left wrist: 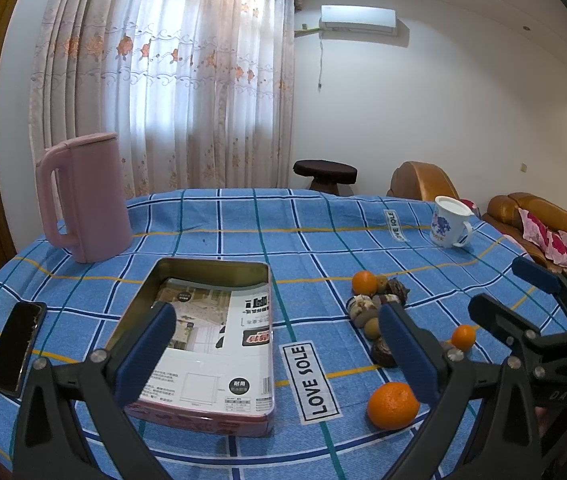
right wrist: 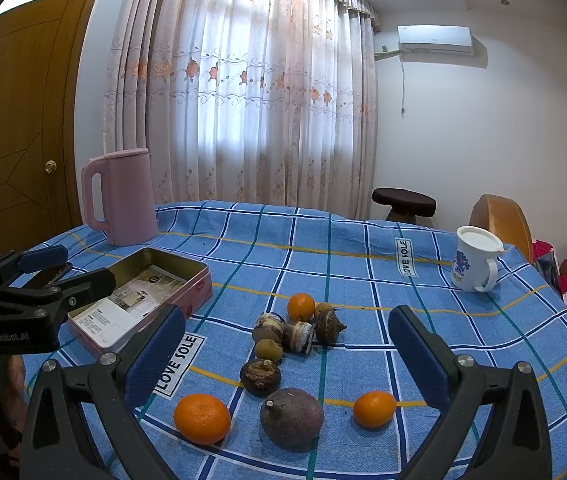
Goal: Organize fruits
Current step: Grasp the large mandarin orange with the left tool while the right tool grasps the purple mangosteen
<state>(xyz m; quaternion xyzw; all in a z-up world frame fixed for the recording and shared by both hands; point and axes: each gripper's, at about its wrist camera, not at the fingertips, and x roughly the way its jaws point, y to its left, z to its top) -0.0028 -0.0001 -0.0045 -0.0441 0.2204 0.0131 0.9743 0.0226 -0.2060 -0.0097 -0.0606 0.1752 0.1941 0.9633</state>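
Loose fruit lies on the blue checked tablecloth (right wrist: 363,272): a large orange (right wrist: 202,418), a dark purple round fruit (right wrist: 291,418), a small orange (right wrist: 374,409), a far orange (right wrist: 301,306) and several brown pieces (right wrist: 289,334). A pink open tin (left wrist: 207,336) lined with printed paper sits to their left; it also shows in the right wrist view (right wrist: 143,296). My left gripper (left wrist: 279,354) is open and empty, above the tin's right side. My right gripper (right wrist: 287,360) is open and empty above the fruit. In the left wrist view the large orange (left wrist: 392,405) lies near the right finger.
A pink kettle (left wrist: 83,196) stands at the back left. A white mug with blue flowers (right wrist: 475,260) stands at the back right. A black phone (left wrist: 15,346) lies left of the tin. A sofa (left wrist: 539,220) and a stool (left wrist: 325,174) are beyond the table.
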